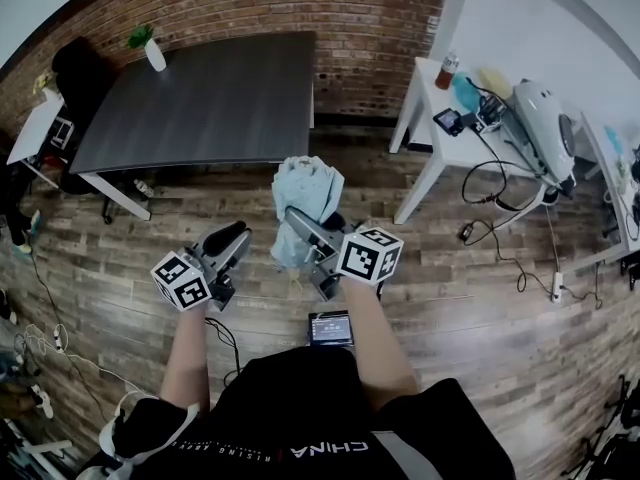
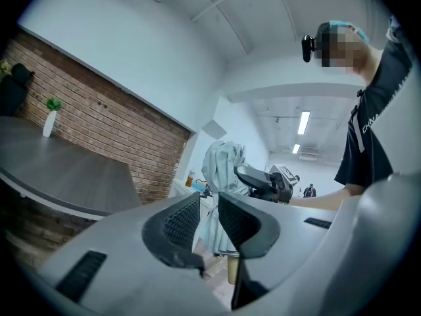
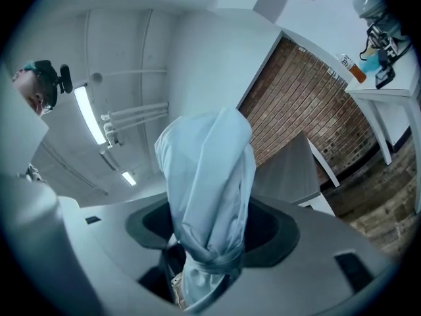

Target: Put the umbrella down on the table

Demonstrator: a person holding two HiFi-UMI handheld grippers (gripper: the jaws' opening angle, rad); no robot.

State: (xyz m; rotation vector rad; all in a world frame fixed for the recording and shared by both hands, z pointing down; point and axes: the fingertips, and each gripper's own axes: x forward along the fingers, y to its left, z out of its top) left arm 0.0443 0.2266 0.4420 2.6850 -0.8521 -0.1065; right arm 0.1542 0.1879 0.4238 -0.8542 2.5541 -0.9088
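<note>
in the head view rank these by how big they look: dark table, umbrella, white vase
1. dark grey table
2. light blue umbrella, though it is nearer the camera, which enlarges it
3. white vase

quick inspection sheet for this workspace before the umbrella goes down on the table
surface: dark grey table, mostly bare
job's things: folded light blue umbrella, over the floor, short of the table
clutter: white vase with plant at the table's far corner
grippers: right gripper shut on umbrella; left gripper narrowly open, empty
cables: loose cables and power strip on floor at right
surroundings: brick wall, wood floor, white side table with gear
</note>
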